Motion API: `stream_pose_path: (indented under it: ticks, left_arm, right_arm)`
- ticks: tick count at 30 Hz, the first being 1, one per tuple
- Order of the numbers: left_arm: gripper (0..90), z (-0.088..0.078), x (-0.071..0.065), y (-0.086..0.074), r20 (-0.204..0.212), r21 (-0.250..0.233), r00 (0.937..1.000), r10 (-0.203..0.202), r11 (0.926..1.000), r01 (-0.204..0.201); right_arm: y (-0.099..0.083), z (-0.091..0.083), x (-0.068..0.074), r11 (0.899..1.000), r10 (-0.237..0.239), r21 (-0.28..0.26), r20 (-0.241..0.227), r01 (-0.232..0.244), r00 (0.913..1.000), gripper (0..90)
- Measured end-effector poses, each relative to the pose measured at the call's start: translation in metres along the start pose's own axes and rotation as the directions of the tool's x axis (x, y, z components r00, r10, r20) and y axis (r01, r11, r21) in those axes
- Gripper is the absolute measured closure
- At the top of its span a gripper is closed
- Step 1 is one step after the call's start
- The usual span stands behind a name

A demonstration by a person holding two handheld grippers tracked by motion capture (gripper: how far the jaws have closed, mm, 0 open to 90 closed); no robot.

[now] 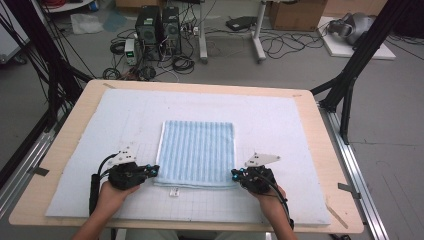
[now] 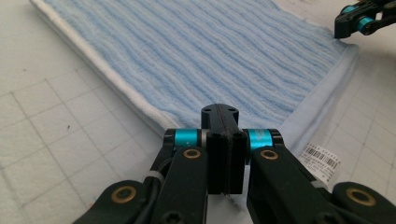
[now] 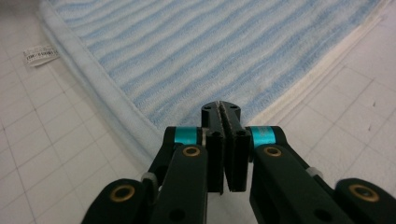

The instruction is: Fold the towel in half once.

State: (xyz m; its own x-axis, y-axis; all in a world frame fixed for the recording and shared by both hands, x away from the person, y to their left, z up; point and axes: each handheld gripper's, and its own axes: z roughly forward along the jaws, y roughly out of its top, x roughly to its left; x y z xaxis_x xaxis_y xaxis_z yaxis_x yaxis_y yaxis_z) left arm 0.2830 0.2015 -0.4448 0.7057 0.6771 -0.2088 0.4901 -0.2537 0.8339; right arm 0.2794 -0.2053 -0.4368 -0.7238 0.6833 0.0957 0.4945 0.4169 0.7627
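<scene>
Towel: your blue striped towel (image 1: pixel 197 152) lies flat, folded, in the middle of the counter (image 1: pixel 320 150), a bit toward the near edge, with its white tag (image 1: pixel 174 192) sticking out from the near hem.

Left tongs (image 1: pixel 154 170): pinched together on the towel's near left corner. In the left gripper view the jaws meet right at the corner, cloth caught between them.

Right tongs (image 1: pixel 234 174): same deal at the near right corner. In the right gripper view the jaws stand together on the hem with just a sliver of gap at the tips.

Edges: the towel's far edge and both far corners are free, nothing touching them.

Open room: loads of bare mat (image 1: pixel 280 120) on every side of the towel, widest toward the far edge and out to the left and right edges. Less spare room at the near edge, where your hands come in.

Surface: pale gridded foam mat over a light wood top, whose rim shows all round.

Room: grey floor past the far edge, with computer towers (image 1: pixel 159 30), tangled cables (image 1: pixel 280 42), cardboard boxes (image 1: pixel 295 14) and black frame legs (image 1: pixel 357 62) at both sides.
</scene>
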Motion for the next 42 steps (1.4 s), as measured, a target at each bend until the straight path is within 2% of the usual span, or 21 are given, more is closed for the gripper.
stream_pose_path:
  ticks: [1,2,3,5,7,9,11,14,16,24,30,34,38,39,42]
  left_arm:
    - [81.5,0.0,0.001,0.0,-0.014,0.008,0.9998,-0.014,0.9999,0.015]
    - [73.4,0.001,0.002,0.0,-0.009,0.009,0.9995,-0.03,0.9995,0.03]
    - [70.3,0.001,0.002,0.0,-0.01,0.011,0.9994,-0.032,0.9994,0.032]
    - [69.6,0.003,0.002,-0.001,-0.006,0.025,0.9993,-0.036,0.999,0.036]
    - [72.7,0.008,-0.002,-0.002,-0.009,0.055,0.9999,-0.015,0.9984,0.015]
    - [84.0,0.011,-0.006,-0.002,-0.02,0.081,0.9993,0.031,0.9963,-0.029]
    - [88.8,0.012,-0.008,-0.001,-0.029,0.082,0.9985,0.046,0.9957,-0.044]
    - [89.4,0.011,-0.008,-0.001,-0.026,0.078,0.9987,0.044,0.9961,-0.042]
    - [89.5,0.008,-0.008,0.001,-0.021,0.055,0.9991,0.038,0.9978,-0.036]
    - [89.6,-0.005,-0.007,0.007,0.022,-0.019,0.9998,-0.002,0.9998,0.002]
    - [89.7,-0.011,-0.009,0.008,0.062,-0.04,0.9979,-0.022,0.9989,0.025]
    - [89.7,-0.012,-0.011,0.006,0.073,-0.02,0.9971,-0.022,0.9995,0.024]
    - [89.7,-0.009,-0.011,0.001,0.042,0.03,0.9991,-0.004,0.9996,0.003]
    - [89.6,-0.008,-0.01,0.001,0.041,0.04,0.9991,-0.011,0.9992,0.009]
    - [88.9,-0.006,-0.01,-0.001,0.02,0.052,0.9998,-0.005,0.9986,0.004]
  right_arm:
    - [0.0,0.001,0.001,1.0,0.007,0.0,-0.002,-0.007,1.0,74.2]
    - [0.001,0.002,0.001,1.0,0.013,0.0,-0.013,-0.013,0.9998,69.8]
    - [0.001,0.004,0.002,1.0,0.006,-0.002,-0.019,-0.006,0.9998,67.6]
    - [0.003,0.008,0.004,1.0,0.0,0.01,-0.021,0.001,0.9998,66.4]
    - [0.002,0.014,0.007,0.999,-0.021,0.042,-0.008,0.022,0.9997,74.1]
    - [0.002,0.016,0.007,0.999,-0.033,0.04,-0.014,0.034,0.9994,83.5]
    - [0.003,0.015,0.008,0.998,-0.047,0.045,-0.007,0.048,0.9989,87.1]
    - [0.003,0.015,0.007,0.998,-0.045,0.039,-0.011,0.045,0.9989,87.8]
    - [0.003,0.013,0.008,0.999,-0.038,0.035,-0.012,0.039,0.9992,88.0]
    - [0.007,0.003,0.007,0.999,-0.036,-0.002,-0.015,0.036,0.9992,88.0]
    - [0.013,-0.009,0.008,0.999,-0.032,-0.027,-0.013,0.032,0.9994,88.0]
    - [0.013,-0.012,0.01,1.0,-0.029,0.008,-0.017,0.029,0.9994,88.0]
    - [0.008,-0.007,0.012,0.998,-0.035,0.057,-0.014,0.035,0.9993,87.7]
    - [0.006,-0.005,0.011,0.997,-0.035,0.064,-0.011,0.035,0.9993,87.0]
    - [0.005,-0.003,0.009,0.997,-0.019,0.071,-0.001,0.019,0.9998,76.9]
